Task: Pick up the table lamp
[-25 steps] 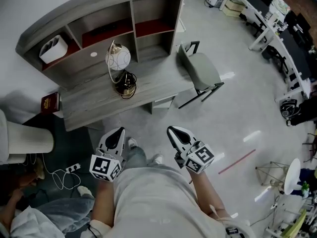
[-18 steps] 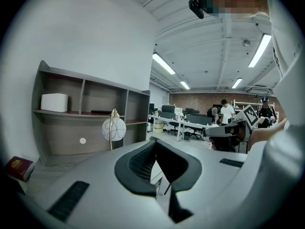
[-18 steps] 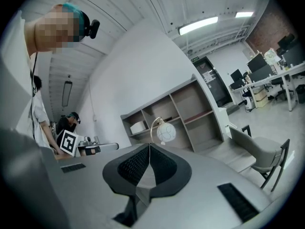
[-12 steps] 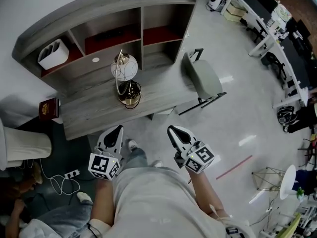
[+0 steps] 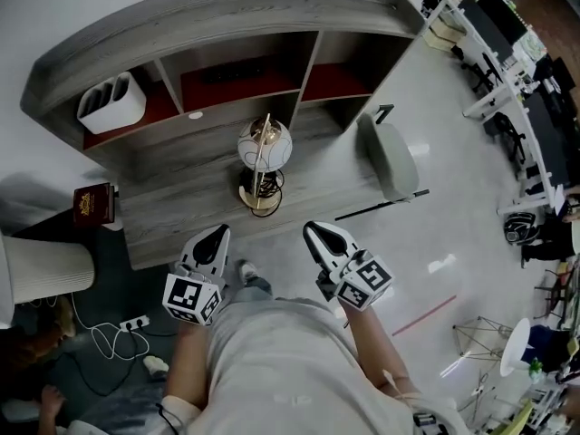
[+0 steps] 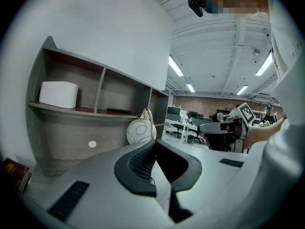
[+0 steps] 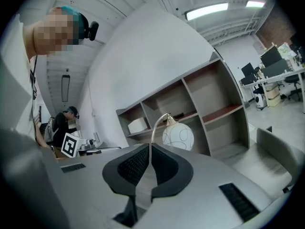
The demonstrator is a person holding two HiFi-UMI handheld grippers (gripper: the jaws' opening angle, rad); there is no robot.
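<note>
Grey wooden table point(image 5: 172, 211) against a white wall, hutch shelf point(image 5: 227, 12) along its back. Table lamp point(image 5: 264, 145) stands upright mid-table: white globe shade, curved brass stem, round base with dark cord looped at it. Left tool point(image 5: 218, 234) and right tool point(image 5: 314, 231) both have jaws together, nothing between them. Both sit near the table's front edge, clear of the lamp, pointing toward it. Grey chair point(image 5: 390, 157) at the table's right end.
</note>
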